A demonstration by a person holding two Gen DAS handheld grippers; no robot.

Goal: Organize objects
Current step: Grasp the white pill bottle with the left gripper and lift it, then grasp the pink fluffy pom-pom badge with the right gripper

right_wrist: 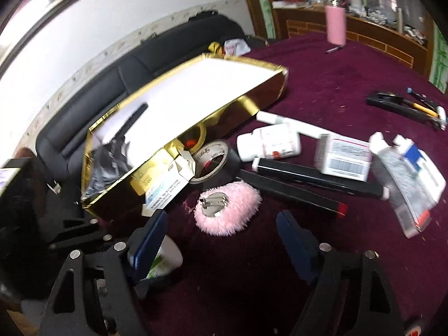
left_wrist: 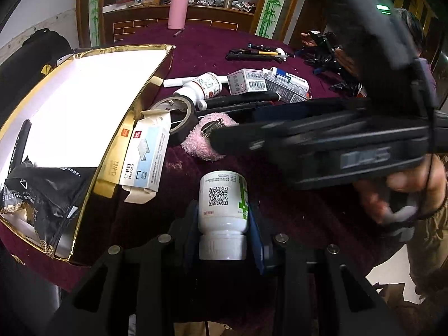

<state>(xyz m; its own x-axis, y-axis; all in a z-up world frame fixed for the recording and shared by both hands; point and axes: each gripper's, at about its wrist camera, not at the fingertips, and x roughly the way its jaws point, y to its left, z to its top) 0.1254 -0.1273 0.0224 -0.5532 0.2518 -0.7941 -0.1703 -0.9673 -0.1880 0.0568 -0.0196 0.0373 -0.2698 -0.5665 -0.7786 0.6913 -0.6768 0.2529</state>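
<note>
My left gripper [left_wrist: 224, 224] is shut on a white pill bottle [left_wrist: 222, 204] with a green cross and a QR code, held just above the maroon tablecloth. The bottle also shows in the right wrist view [right_wrist: 163, 260] behind my left finger. My right gripper [right_wrist: 221, 240] is open and empty, its blue pads apart, just short of a pink fluffy puff with a metal clip [right_wrist: 226, 208]. In the left wrist view the right gripper [left_wrist: 224, 140] reaches in from the right over the puff [left_wrist: 204, 140]. A gold box [left_wrist: 84, 106] with a white inside lies to the left.
A staples box [left_wrist: 145, 159] leans on the gold box wall. A tape roll [left_wrist: 176, 114], a second white bottle [left_wrist: 201, 86], black sticks [right_wrist: 308, 179] and cartons [right_wrist: 344, 156] lie beyond the puff. A pink flask [left_wrist: 177, 12] and pens [left_wrist: 257, 53] are farther back. A black pouch [left_wrist: 47, 187] lies in the box.
</note>
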